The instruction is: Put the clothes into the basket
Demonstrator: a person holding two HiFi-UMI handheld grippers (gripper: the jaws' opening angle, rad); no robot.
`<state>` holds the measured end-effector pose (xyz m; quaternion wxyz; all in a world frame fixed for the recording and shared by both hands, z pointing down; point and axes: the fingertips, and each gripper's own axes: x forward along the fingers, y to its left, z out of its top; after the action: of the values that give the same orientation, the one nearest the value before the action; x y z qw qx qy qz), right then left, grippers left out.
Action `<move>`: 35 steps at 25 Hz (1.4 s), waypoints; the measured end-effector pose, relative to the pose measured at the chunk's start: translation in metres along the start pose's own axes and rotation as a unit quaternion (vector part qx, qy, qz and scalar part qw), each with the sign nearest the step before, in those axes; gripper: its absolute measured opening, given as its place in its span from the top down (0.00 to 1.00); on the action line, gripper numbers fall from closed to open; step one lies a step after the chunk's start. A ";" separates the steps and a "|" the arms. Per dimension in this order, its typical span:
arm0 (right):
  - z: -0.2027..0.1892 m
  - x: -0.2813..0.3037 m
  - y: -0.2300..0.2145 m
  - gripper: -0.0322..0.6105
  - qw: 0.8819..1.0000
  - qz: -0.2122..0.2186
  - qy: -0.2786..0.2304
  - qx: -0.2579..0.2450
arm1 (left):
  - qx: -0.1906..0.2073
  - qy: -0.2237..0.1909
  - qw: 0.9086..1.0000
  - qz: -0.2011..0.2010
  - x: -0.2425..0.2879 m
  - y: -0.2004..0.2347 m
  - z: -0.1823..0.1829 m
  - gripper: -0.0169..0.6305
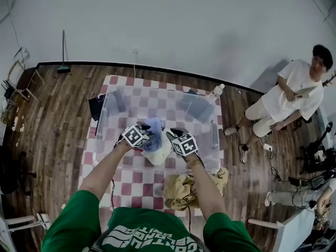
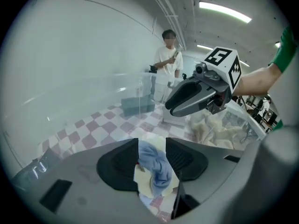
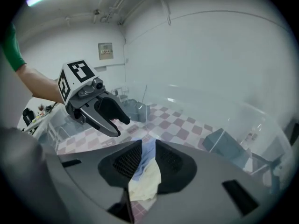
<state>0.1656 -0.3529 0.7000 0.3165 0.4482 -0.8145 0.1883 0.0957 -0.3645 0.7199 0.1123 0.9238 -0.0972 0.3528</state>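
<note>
A: The left gripper has its jaws partly closed and pinching the blue-and-cream bundle, which hangs over the near half of the clear plastic basket. The right gripper nips the same bundle, with a narrower gap.

B: The person should lower both grippers below the rim and release together, so nothing drapes over the wall. The beige pile outside likely comes next.
</note>
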 end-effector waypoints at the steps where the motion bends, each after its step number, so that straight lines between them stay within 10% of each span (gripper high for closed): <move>1: 0.007 -0.010 0.002 0.81 1.000 -0.007 -0.015 -0.002 | 0.001 -0.016 1.000 0.005 -0.007 -0.003 0.008 0.70; 8: 0.051 -0.090 0.023 0.94 0.992 -0.035 -0.123 -0.003 | 0.012 -0.135 0.990 0.040 -0.065 -0.033 0.067 0.91; 20: 0.081 -0.198 0.073 0.94 0.970 -0.052 -0.239 -0.006 | -0.003 -0.270 0.962 0.036 -0.145 -0.113 0.119 0.97; 35: 0.032 -0.222 0.101 0.94 0.968 -0.052 -0.243 0.029 | -0.034 -0.300 0.953 0.034 -0.154 -0.165 0.097 0.97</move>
<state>0.1571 -0.1833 0.5221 0.1055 0.5309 -0.8370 0.0805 0.0871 -0.2178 0.5229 0.0975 0.9789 -0.1694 0.0595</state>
